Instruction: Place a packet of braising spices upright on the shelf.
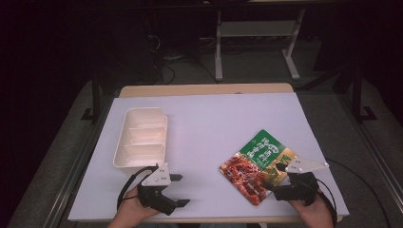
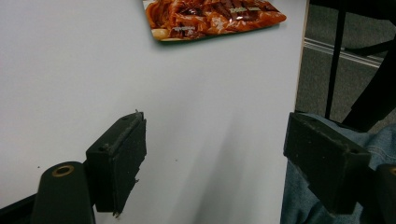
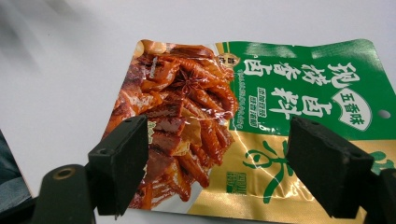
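A flat food pouch point(image 1: 256, 164), green, gold and red with a picture of braised meat, lies on the white table at the front right. My right gripper point(image 1: 278, 178) stands open at the pouch's near right edge; in the right gripper view its jaws straddle the pouch point(image 3: 243, 121) with nothing pinched. A white divided plastic tray point(image 1: 141, 137) sits empty at the left. Just in front of the tray my left gripper point(image 1: 179, 190) is open over bare table, its jaws pointing right. The left gripper view shows the pouch's red end point(image 2: 212, 18) farther off.
The white table sheet point(image 1: 209, 123) ends at the near edge right behind both hands. In the left gripper view the table's edge point(image 2: 299, 70) runs beside the right jaw, with a person's denim-clad leg point(image 2: 303, 196) below. A desk frame point(image 1: 256, 42) stands beyond the table.
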{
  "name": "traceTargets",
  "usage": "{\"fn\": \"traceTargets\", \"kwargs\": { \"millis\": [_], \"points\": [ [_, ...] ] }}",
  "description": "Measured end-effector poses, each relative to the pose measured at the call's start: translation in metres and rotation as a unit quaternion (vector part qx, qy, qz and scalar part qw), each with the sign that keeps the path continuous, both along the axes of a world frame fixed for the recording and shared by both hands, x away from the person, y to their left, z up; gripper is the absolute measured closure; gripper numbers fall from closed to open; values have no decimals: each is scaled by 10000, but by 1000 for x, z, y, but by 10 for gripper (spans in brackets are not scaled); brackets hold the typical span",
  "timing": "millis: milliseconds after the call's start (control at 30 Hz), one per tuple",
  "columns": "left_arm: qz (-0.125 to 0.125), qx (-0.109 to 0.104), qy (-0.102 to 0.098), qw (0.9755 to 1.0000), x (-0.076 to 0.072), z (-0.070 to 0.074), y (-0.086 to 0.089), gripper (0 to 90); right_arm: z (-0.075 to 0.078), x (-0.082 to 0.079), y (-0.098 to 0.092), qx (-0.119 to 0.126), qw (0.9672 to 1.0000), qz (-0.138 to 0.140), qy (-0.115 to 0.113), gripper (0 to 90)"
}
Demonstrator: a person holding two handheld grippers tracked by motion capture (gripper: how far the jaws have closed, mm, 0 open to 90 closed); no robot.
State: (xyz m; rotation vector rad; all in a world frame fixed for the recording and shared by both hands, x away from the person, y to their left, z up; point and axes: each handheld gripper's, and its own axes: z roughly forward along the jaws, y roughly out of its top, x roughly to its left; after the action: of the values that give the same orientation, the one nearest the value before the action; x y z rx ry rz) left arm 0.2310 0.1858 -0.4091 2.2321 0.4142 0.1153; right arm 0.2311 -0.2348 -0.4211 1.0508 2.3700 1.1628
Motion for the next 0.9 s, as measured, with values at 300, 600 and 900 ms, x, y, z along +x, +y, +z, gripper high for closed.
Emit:
{"fn": "traceTargets", "kwargs": {
  "millis": [300,600,900],
  "points": [
    [-66,29,-65,10000,1,2,-2,219,2,-1,-1,10,10000,-17,-51,202],
    [-207,56,-165,9996,9,7,-13,268,2,-1,-8,44,9999,-120,-42,200],
    [-541,152,-101,9984,28,12,-40,461,3,-1,-15,28,9998,-197,-97,196]
  ]
}}
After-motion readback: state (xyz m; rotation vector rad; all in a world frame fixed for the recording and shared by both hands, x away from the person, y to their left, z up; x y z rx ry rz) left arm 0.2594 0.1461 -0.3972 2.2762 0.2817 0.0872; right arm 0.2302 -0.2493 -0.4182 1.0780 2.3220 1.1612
